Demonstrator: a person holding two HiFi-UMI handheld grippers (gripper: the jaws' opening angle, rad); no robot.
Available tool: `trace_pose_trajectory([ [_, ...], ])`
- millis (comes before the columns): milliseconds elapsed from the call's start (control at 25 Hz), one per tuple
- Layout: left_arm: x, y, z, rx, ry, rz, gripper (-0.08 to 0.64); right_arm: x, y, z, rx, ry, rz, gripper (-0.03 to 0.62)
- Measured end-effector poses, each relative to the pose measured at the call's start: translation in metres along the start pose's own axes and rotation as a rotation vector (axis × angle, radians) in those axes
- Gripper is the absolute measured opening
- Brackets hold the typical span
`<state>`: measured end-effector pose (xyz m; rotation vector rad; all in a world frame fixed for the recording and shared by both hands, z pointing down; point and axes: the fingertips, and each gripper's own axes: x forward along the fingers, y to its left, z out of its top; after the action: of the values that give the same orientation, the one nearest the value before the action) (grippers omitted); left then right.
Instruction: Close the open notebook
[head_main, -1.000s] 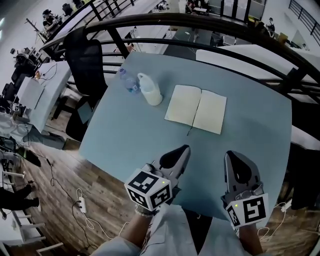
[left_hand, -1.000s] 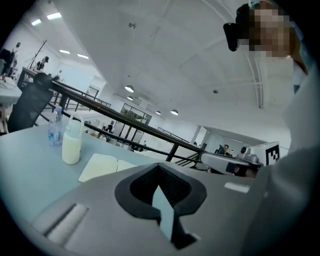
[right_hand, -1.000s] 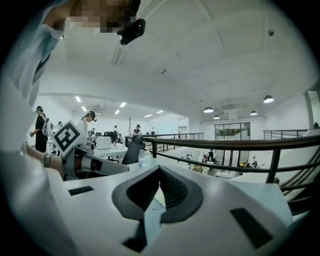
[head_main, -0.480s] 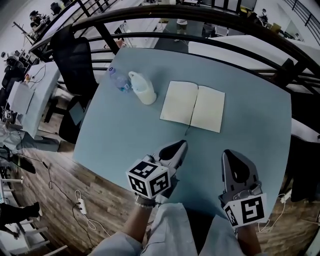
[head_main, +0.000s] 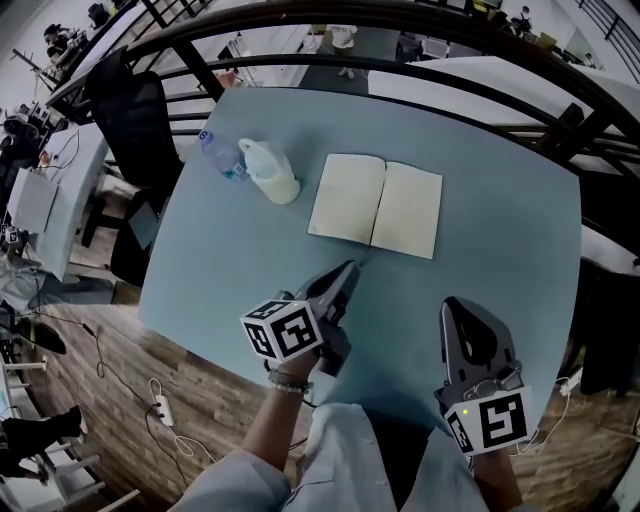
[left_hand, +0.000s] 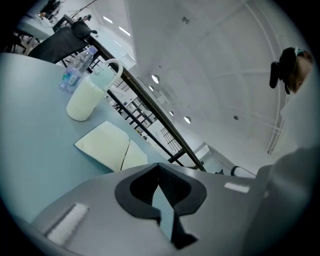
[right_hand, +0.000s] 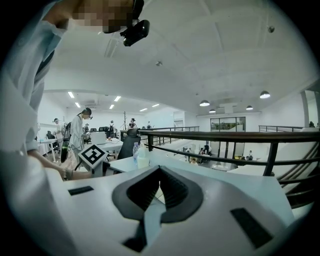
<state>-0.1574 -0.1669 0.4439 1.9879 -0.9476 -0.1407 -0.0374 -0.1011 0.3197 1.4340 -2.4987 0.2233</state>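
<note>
The open notebook lies flat on the light blue table, cream pages up, with a thin ribbon trailing from its spine toward me. In the left gripper view the notebook sits just beyond the jaws. My left gripper is shut and empty, rolled onto its side, its tip just short of the notebook's near edge by the spine. The jaws meet in its own view. My right gripper hovers near the table's front right, also shut and empty, well short of the notebook.
A white jug and a clear water bottle stand left of the notebook. A black office chair is beyond the table's left corner. A dark railing runs behind the table. The floor drops away at the near edge.
The left gripper has moved forward and down toward the notebook's near edge and rolled onto its side. The right gripper has hardly shifted. The notebook is still open.
</note>
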Motion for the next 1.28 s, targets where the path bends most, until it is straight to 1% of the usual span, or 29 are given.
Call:
trace_pose_trajectory([
  [80, 0.004, 0.011, -0.002, -0.059, -0.008, 0.008, 0.005, 0.001, -0.002, -0.003, -0.001, 0.008, 0.011, 0.002],
  [160, 0.009, 0.022, -0.006, -0.1, -0.013, 0.021, 0.003, 0.004, -0.002, -0.006, -0.007, 0.015, 0.029, 0.002],
  [240, 0.014, 0.033, -0.007, -0.117, -0.013, 0.031, 0.005, 0.009, -0.004, -0.009, -0.005, 0.02, 0.044, 0.002],
  [440, 0.024, 0.05, -0.007, -0.12, -0.026, 0.068, 0.006, 0.02, -0.008, -0.016, 0.009, 0.029, 0.066, 0.002],
  [600, 0.033, 0.059, -0.007, -0.182, -0.042, 0.069, 0.008, 0.025, -0.013, -0.021, 0.019, 0.042, 0.075, 0.002],
  [680, 0.036, 0.066, -0.008, -0.192, -0.045, 0.085, 0.009, 0.027, -0.015, -0.024, 0.025, 0.05, 0.079, 0.002],
  [800, 0.041, 0.076, -0.008, -0.181, -0.051, 0.112, 0.037, 0.032, -0.017, -0.029, 0.03, 0.065, 0.087, 0.002],
  [880, 0.043, 0.081, -0.01, -0.196, -0.047, 0.124, 0.058, 0.034, -0.018, -0.031, 0.038, 0.071, 0.092, 0.002],
  [1040, 0.047, 0.093, -0.015, -0.264, -0.045, 0.149, 0.1, 0.036, -0.021, -0.036, 0.048, 0.083, 0.093, 0.002],
  [1160, 0.049, 0.103, -0.017, -0.324, -0.062, 0.179, 0.109, 0.037, -0.025, -0.038, 0.048, 0.091, 0.086, 0.002],
  [1280, 0.05, 0.112, -0.018, -0.367, -0.07, 0.203, 0.117, 0.038, -0.029, -0.039, 0.052, 0.094, 0.078, 0.002],
])
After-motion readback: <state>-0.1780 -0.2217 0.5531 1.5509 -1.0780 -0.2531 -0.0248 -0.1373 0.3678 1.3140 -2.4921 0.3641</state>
